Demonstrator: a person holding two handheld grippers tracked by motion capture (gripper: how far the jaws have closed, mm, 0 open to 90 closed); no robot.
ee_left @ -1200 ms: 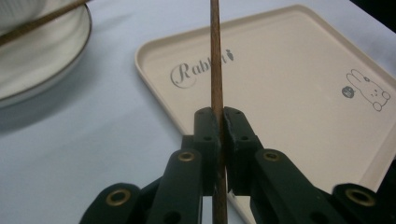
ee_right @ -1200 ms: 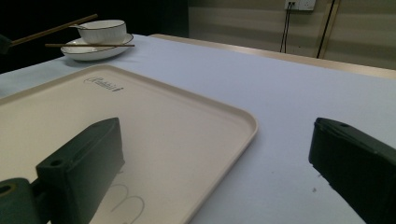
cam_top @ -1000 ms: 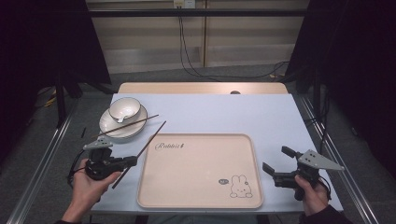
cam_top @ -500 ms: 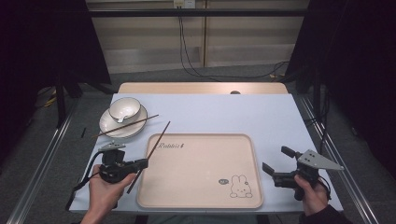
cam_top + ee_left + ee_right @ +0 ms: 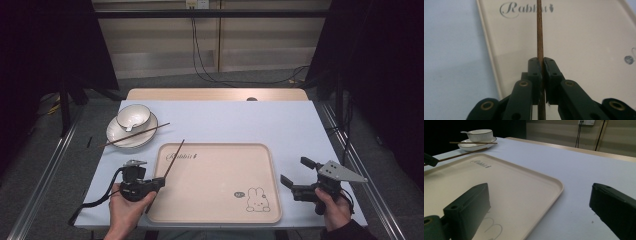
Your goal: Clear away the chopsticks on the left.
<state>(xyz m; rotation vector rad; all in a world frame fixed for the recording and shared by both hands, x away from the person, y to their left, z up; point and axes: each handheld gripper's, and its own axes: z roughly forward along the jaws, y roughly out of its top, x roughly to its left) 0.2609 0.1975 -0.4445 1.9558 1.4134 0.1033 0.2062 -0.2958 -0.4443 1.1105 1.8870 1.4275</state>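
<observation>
My left gripper (image 5: 156, 182) is shut on a brown chopstick (image 5: 175, 156) near its lower end. The stick slants up and to the right over the left edge of the beige tray (image 5: 220, 207). In the left gripper view the pads (image 5: 535, 72) pinch the chopstick (image 5: 539, 30) above the tray (image 5: 586, 37). A second chopstick (image 5: 135, 135) lies across a white plate (image 5: 116, 134) that carries a white bowl (image 5: 133, 116) with a spoon. My right gripper (image 5: 296, 171) is open just right of the tray, with nothing between its jaws. The right gripper view has that gripper (image 5: 540, 202) over the tray's edge (image 5: 549, 182).
The tray has "Rabbit" lettering (image 5: 182, 156) and a rabbit drawing (image 5: 256, 199). Bare light-blue tabletop (image 5: 240, 120) lies behind the tray, with a wooden strip (image 5: 215, 94) at the far edge. Metal rails run along both table sides, and cables hang behind.
My left gripper has carried the chopstick to the right and slightly down, from beside the tray to over its left edge. The right gripper has stayed put.
</observation>
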